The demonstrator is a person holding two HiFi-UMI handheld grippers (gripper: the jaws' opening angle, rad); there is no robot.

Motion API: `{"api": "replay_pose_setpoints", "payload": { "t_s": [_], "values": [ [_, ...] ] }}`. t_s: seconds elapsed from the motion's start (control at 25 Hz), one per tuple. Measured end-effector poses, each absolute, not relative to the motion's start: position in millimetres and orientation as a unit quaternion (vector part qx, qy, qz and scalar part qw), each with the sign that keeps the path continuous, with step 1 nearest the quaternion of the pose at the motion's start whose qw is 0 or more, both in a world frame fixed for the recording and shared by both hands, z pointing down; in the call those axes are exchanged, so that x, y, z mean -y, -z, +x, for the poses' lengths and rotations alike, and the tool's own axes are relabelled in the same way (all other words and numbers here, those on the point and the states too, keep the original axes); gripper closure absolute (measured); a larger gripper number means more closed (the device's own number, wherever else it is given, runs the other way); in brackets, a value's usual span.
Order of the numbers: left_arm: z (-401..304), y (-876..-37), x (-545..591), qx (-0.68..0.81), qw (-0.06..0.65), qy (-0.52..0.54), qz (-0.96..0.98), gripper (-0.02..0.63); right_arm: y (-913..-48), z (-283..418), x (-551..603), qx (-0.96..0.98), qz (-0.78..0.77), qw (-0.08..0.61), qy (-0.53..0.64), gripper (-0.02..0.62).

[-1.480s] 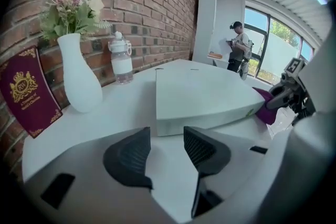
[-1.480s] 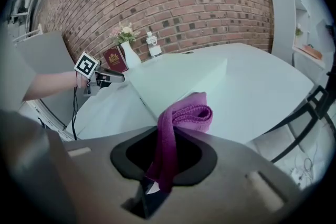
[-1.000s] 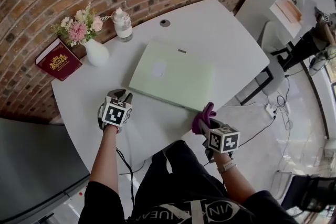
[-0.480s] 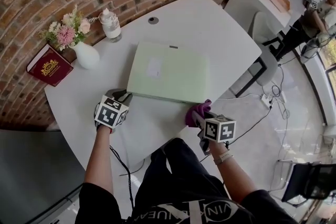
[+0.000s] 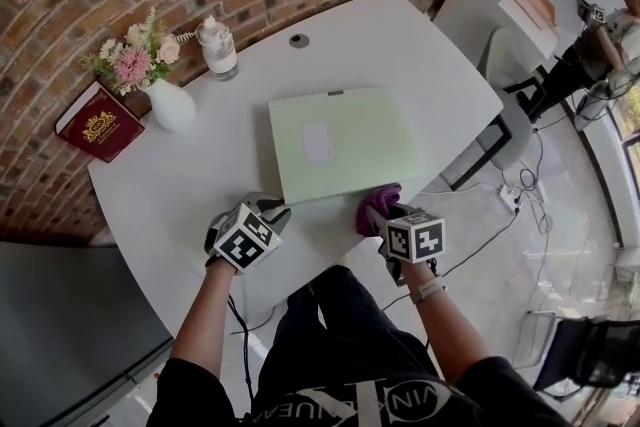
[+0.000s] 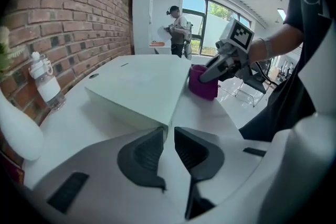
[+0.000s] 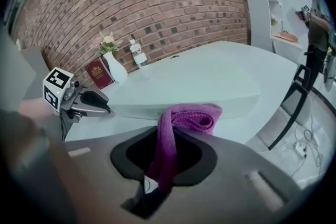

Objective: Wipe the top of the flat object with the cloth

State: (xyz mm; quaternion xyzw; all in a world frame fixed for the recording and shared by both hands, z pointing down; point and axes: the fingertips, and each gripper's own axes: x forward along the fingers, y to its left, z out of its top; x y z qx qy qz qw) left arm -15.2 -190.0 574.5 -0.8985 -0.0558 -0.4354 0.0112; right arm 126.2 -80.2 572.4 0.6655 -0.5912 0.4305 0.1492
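Note:
The pale green flat object point(image 5: 345, 140) lies closed on the round white table point(image 5: 190, 185). My left gripper point(image 5: 278, 208) sits at its near left corner. In the left gripper view that corner point(image 6: 167, 124) stands right at the fingertips of this gripper point(image 6: 168, 132); the jaws are closing, a narrow gap still shows and the pads do not press on it. My right gripper point(image 5: 385, 218) is shut on the purple cloth point(image 5: 378, 201). The cloth's folded end point(image 7: 193, 116) rests against the near edge of the flat object point(image 7: 199, 81), by its right front corner.
At the back left stand a white vase of flowers point(image 5: 172, 103), a red book point(image 5: 98, 122) and a clear bottle point(image 5: 218, 47). A cable hole point(image 5: 299, 41) sits behind the flat object. A chair point(image 5: 500, 130) and a person point(image 5: 600, 35) are off to the right.
The flat object's near left corner has swung to the right. My left gripper moved right to that corner. The right gripper brought the cloth up against the object's front edge.

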Motion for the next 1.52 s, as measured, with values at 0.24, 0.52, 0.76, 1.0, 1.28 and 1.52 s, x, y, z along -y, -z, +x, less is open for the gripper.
{"api": "replay_pose_setpoints", "payload": {
  "t_s": [0.24, 0.52, 0.76, 1.0, 1.28, 1.52],
  "values": [
    [-0.5, -571.9, 164.6, 0.089, 0.021, 0.434, -0.896, 0.540, -571.0, 100.1, 103.7, 0.625, 0.634, 0.170, -0.423, 0.528],
    [9.0, -570.7, 158.1, 0.101, 0.028, 0.426, -0.898, 0.540, -571.6, 62.0, 121.8, 0.666, 0.592, 0.215, -0.400, 0.528],
    [11.5, -570.7, 156.0, 0.112, 0.028, 0.424, -0.899, 0.541, -570.0, 24.8, 130.7, 0.705, 0.542, 0.252, -0.383, 0.528],
    [13.9, -571.4, 148.2, 0.126, 0.035, 0.422, -0.897, 0.541, -570.9, 2.9, 129.8, 0.727, 0.508, 0.274, -0.372, 0.528],
    [17.2, -571.6, 140.3, 0.144, 0.051, 0.422, -0.894, 0.543, -567.3, 1.3, 126.2, 0.743, 0.494, 0.292, -0.345, 0.528],
    [20.5, -571.6, 129.9, 0.165, 0.062, 0.421, -0.890, 0.546, -565.6, 3.2, 118.3, 0.751, 0.489, 0.300, -0.328, 0.528]
  ]
}}
